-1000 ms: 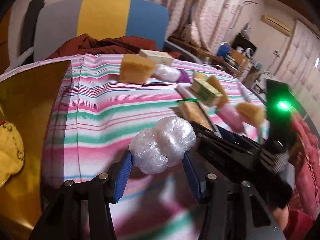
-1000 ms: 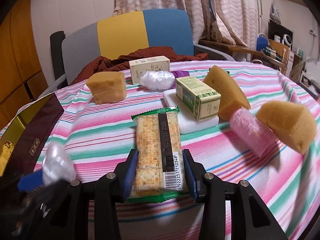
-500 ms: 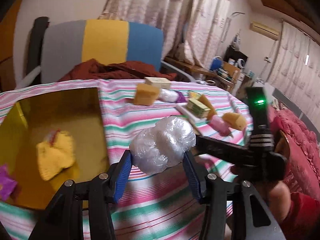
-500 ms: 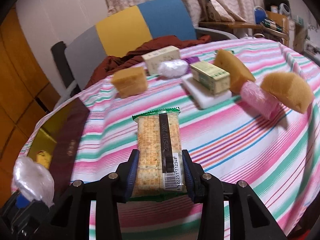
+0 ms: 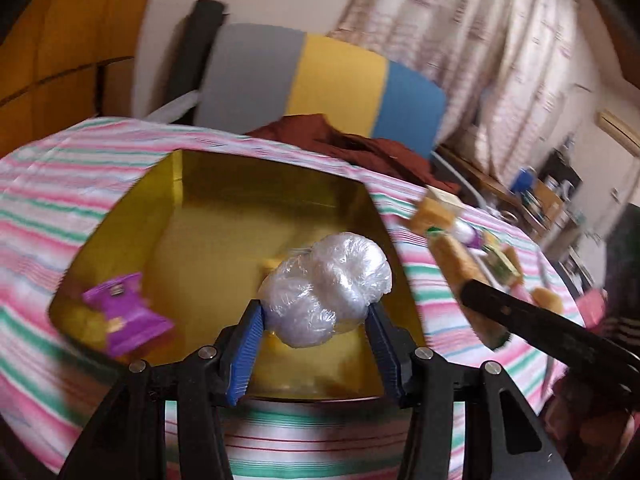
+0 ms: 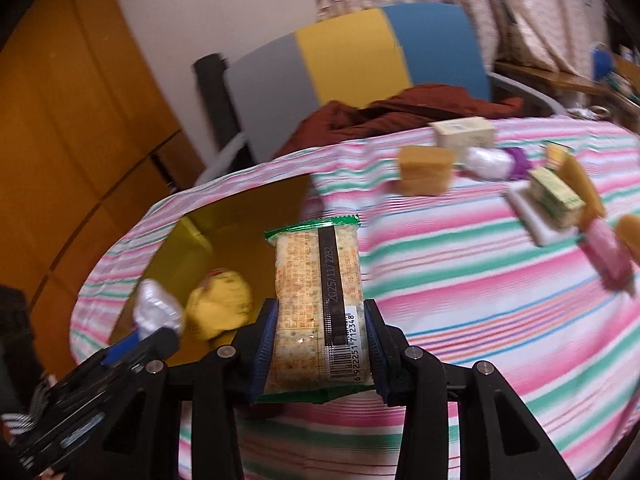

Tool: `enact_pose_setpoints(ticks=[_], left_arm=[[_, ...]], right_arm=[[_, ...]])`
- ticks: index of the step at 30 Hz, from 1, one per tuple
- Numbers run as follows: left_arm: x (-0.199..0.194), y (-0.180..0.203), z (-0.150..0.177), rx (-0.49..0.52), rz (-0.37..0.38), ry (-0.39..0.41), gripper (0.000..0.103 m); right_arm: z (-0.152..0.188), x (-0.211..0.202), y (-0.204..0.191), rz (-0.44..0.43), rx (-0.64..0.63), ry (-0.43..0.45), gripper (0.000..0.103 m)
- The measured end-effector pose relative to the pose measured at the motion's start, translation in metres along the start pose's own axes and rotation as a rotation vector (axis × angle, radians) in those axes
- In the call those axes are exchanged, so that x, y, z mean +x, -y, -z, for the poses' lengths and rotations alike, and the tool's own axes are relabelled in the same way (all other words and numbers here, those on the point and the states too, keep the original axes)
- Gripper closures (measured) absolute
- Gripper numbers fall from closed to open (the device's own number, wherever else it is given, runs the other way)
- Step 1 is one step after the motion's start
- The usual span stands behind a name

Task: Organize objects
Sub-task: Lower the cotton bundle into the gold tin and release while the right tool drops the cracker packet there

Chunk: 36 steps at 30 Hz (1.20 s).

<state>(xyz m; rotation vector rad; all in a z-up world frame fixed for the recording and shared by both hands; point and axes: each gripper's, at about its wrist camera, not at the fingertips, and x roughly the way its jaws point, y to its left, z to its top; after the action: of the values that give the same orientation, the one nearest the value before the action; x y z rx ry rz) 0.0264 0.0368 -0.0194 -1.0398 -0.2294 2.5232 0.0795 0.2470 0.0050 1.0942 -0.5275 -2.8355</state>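
My left gripper (image 5: 316, 334) is shut on a clear plastic-wrapped bundle (image 5: 326, 288), held above the open gold box (image 5: 276, 184) on the striped table. In the right wrist view my right gripper (image 6: 320, 344) is shut on a cracker packet (image 6: 318, 300) with a green edge and a barcode, hanging over the box's right rim (image 6: 236, 196). The left gripper (image 6: 156, 332) with its bundle shows at lower left there. Inside the box lie a purple packet (image 5: 124, 314) and a yellow soft item (image 6: 220, 304). The right gripper's arm (image 5: 540, 324) crosses the left wrist view at right.
Further right on the striped tablecloth (image 6: 460, 280) lie a tan sponge block (image 6: 426, 170), a cream carton (image 6: 464, 132), a second wrapped bundle (image 6: 490, 162), a green box on a white slab (image 6: 554, 196), and a pink roll (image 6: 608, 256). A grey, yellow and blue chair (image 6: 360, 60) with brown cloth stands behind.
Both grippers have swung left and risen, each keeping its load. The gold box has come from the left edge to under the left gripper, and the table items have slid off to the right.
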Motion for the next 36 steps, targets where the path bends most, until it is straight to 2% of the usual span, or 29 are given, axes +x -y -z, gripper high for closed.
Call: enact_pose_setpoints(ticks=[5,10,18,22,29,36], left_arm=[[0.002,-0.030,-0.003,-0.060,-0.068,-0.016,0.051],[0.007,-0.040,-0.006,-0.054,-0.106,-0.036,0.051],[0.017,-0.048,-0.007,-0.062,-0.114,-0.072,0.049],[0.017,-0.048,-0.006,-0.080,-0.110,-0.078,0.043],[0.013,-0.040,-0.007,-0.069,-0.128,-0.056,0.036],[0.008,-0.030,-0.008,-0.053,-0.116,-0.031,0.035]], right_arm=[[0.001,0.013,-0.036,-0.036,-0.065,-0.042,0.061],[0.003,0.025,-0.048,-0.029,-0.067,-0.069,0.061],[-0.003,0.037,-0.059,0.011,-0.087,-0.048,0.059],[-0.002,0.033,-0.061,0.010,-0.097,-0.024,0.042],[-0.002,0.029,-0.051,0.012,-0.065,-0.013,0.039],[-0.004,0.023,-0.036,0.022,-0.020,0.008,0.035]])
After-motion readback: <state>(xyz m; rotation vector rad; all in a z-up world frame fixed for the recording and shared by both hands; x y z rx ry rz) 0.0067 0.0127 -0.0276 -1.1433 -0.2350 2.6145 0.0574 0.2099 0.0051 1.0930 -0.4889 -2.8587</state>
